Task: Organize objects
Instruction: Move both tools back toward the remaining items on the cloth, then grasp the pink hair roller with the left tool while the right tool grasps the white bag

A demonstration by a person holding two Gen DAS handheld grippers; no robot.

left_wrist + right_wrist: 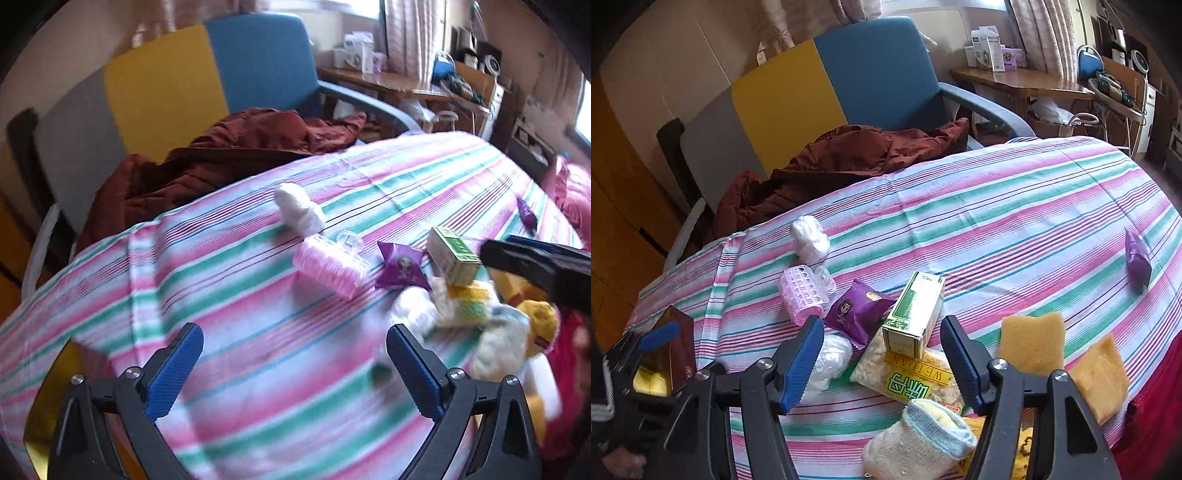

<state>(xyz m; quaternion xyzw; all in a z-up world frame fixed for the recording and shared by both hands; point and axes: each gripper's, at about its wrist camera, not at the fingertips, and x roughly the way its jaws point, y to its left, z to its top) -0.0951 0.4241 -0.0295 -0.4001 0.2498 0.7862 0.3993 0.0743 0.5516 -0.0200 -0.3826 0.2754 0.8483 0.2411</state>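
While both our tongs gape empty, the right tongs (881, 360) hover nearest the green box (913, 309), which lies just ahead between their fingers atop the snack packet (916, 376) on the striped table (1015, 206), long axis pointing away; the left tongs (295, 363) sit farther off.

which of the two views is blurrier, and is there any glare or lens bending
Left wrist view: motion-smeared, the pink hair roller and striped cloth are soft. Right wrist view: sharp, print on the green box shows. Both: fisheye bends the table edge, corners are dark, windows at the top are blown out.
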